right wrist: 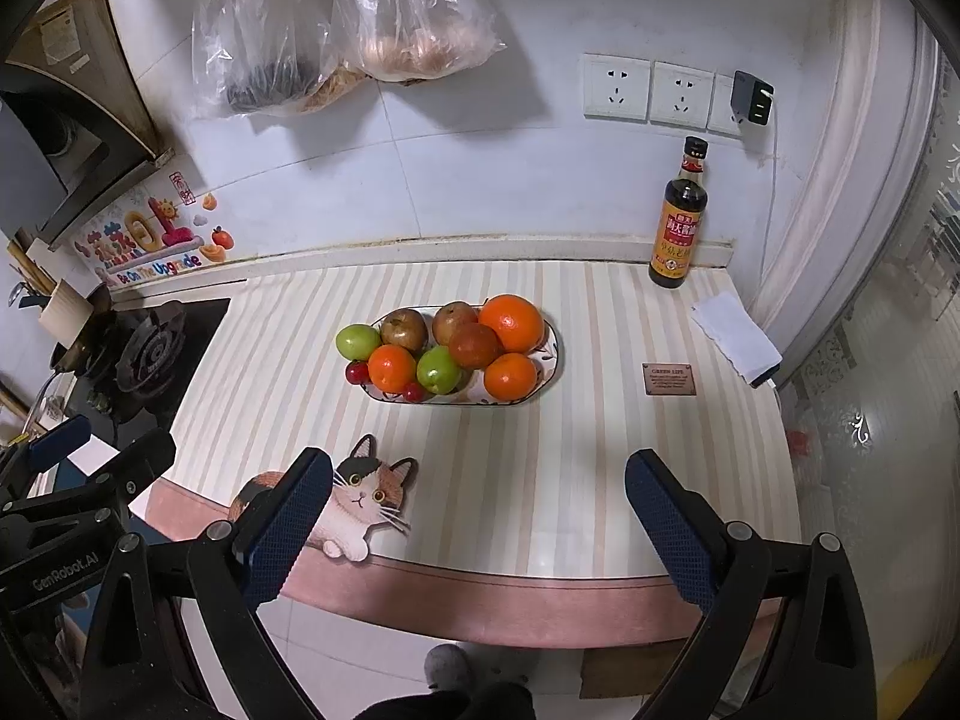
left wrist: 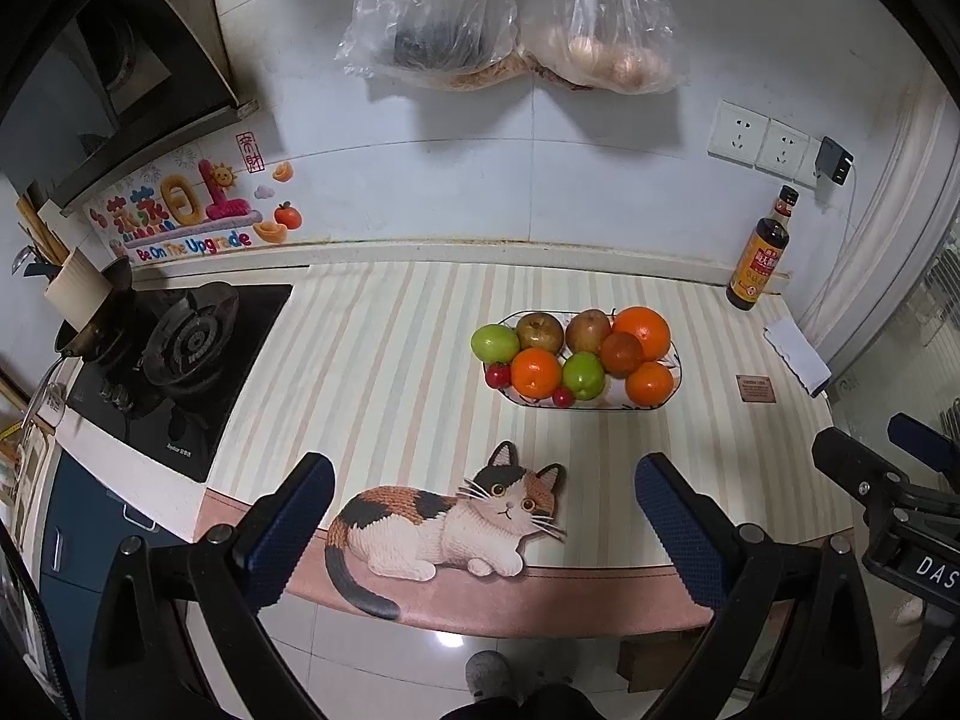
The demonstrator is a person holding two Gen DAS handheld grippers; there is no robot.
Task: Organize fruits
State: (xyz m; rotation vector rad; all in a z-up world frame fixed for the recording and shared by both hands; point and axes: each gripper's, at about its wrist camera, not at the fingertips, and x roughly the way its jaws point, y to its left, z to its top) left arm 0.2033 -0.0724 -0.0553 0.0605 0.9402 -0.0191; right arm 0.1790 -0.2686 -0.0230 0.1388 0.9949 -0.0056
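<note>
An oval patterned plate (left wrist: 677,367) (right wrist: 555,354) sits mid-counter, heaped with fruit: three oranges (left wrist: 642,333) (right wrist: 511,323), two green apples (left wrist: 494,342) (right wrist: 358,341), brownish apples (left wrist: 540,331) (right wrist: 405,329), a dark red fruit (left wrist: 622,353) (right wrist: 474,345) and small red cherries (left wrist: 497,375) (right wrist: 358,372). My left gripper (left wrist: 485,531) hangs open over the counter's front edge, short of the plate, holding nothing. My right gripper (right wrist: 479,525) is likewise open and empty near the front edge. Each gripper shows at the side of the other's view.
A cat-shaped mat (left wrist: 444,519) (right wrist: 354,504) lies at the front edge. A gas stove (left wrist: 180,354) (right wrist: 144,354) is at left. A dark sauce bottle (left wrist: 762,252) (right wrist: 681,216), folded white cloth (left wrist: 798,354) (right wrist: 735,336) and small brown card (left wrist: 756,388) (right wrist: 669,379) stand right. Plastic bags (left wrist: 510,18) (right wrist: 348,30) hang on the wall.
</note>
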